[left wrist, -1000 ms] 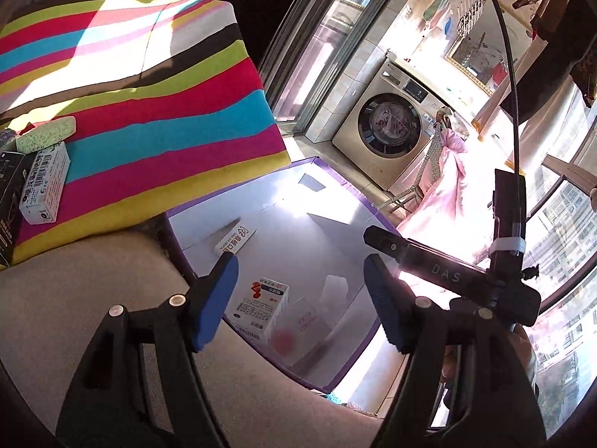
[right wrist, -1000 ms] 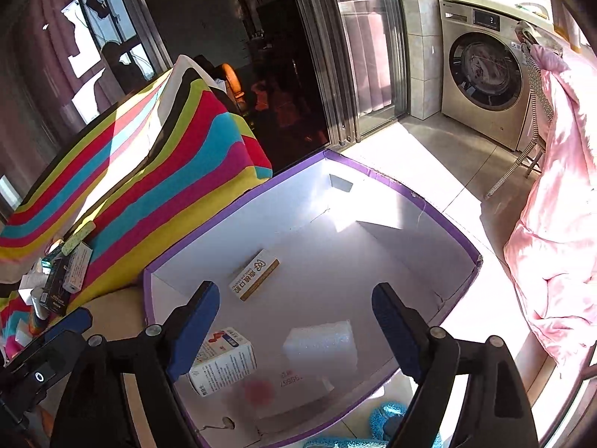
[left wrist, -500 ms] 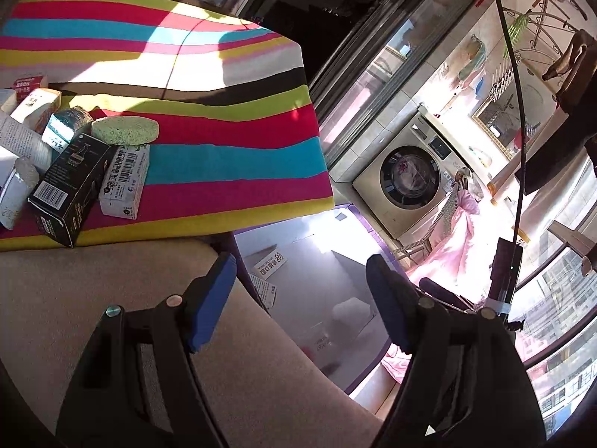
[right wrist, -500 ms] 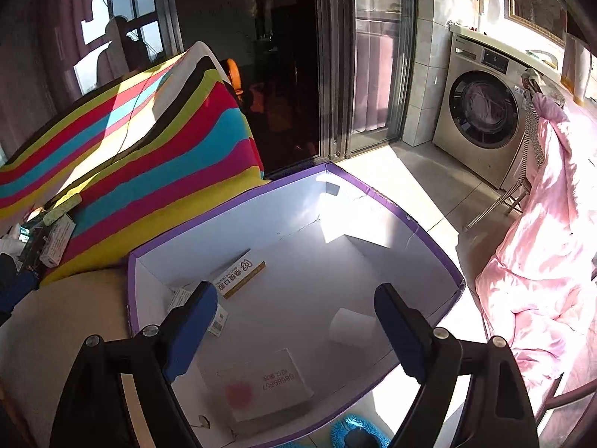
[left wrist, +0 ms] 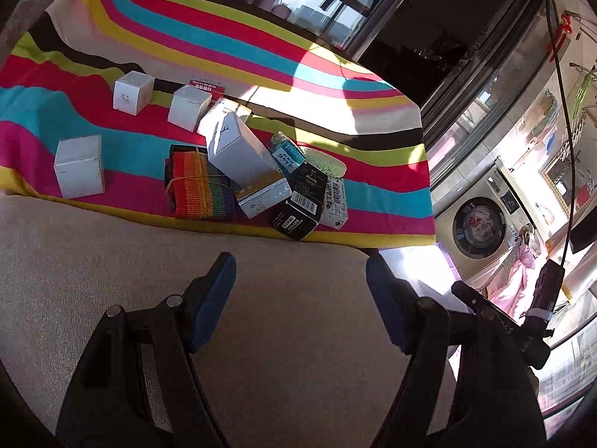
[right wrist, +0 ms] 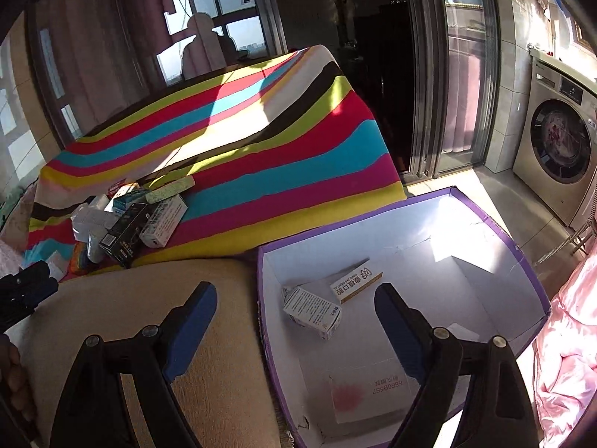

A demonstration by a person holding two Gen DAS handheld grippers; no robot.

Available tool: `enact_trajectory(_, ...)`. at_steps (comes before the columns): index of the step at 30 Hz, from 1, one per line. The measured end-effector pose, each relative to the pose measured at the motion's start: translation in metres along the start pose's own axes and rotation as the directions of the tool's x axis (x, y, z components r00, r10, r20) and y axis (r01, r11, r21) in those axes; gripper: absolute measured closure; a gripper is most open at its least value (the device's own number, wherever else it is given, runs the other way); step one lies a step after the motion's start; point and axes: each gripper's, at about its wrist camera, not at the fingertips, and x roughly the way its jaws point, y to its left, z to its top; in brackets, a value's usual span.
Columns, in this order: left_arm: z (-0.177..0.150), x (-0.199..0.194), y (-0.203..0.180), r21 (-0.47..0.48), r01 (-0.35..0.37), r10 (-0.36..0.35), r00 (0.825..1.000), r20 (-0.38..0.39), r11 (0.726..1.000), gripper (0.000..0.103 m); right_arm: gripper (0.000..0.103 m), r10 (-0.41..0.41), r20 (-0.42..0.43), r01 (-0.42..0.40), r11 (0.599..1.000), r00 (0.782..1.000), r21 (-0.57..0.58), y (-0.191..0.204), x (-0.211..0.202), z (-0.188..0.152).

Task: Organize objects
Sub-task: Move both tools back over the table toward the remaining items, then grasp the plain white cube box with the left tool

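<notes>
— Status on the sort?

— Entry one, my left gripper (left wrist: 300, 295): jaws spread wide, nothing between them, hovering over the beige cushion (left wrist: 112, 280) at lower frame. Entry two, my right gripper (right wrist: 294, 321): likewise wide open and empty, straddling the near wall of the purple-edged box (right wrist: 496, 224).

— What's in the box?

— Right view, centre: a small white carton (right wrist: 313, 308), a flat packet (right wrist: 356, 280) just beside it, a flat white card (right wrist: 369, 392) lower down. Few items – I judge the job early.

— Remaining?

— Left view, centre, on the striped cloth (left wrist: 261, 37): rainbow bundle (left wrist: 197, 186), black carton (left wrist: 300, 203), tall white box (left wrist: 238, 147), and three white cubes, one (left wrist: 79, 166) at left. All still to move, I reckon.
</notes>
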Motion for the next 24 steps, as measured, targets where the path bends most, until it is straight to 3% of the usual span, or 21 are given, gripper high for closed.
enact_trajectory(5, 0.002, -0.025, 0.037, -0.023, -0.147, 0.148, 0.988, 0.036, 0.989, 0.028, 0.015, 0.103, -0.055, -0.103, 0.995, 0.993, 0.002, 0.031, 0.013, -0.001)
enact_trajectory(14, 0.012, -0.052, 0.094, -0.131, -0.229, 0.24, 0.968, 0.079, 0.965, 0.028, 0.015, 0.182, -0.102, -0.191, 0.978, 0.978, -0.086, 0.089, 0.027, -0.003)
enact_trajectory(24, 0.047, -0.014, 0.116, -0.128, -0.348, 0.347, 0.937, -0.031, 0.929, 0.028, 0.015, 0.179, -0.133, -0.195, 0.974, 0.975, -0.117, 0.119, 0.053, 0.008)
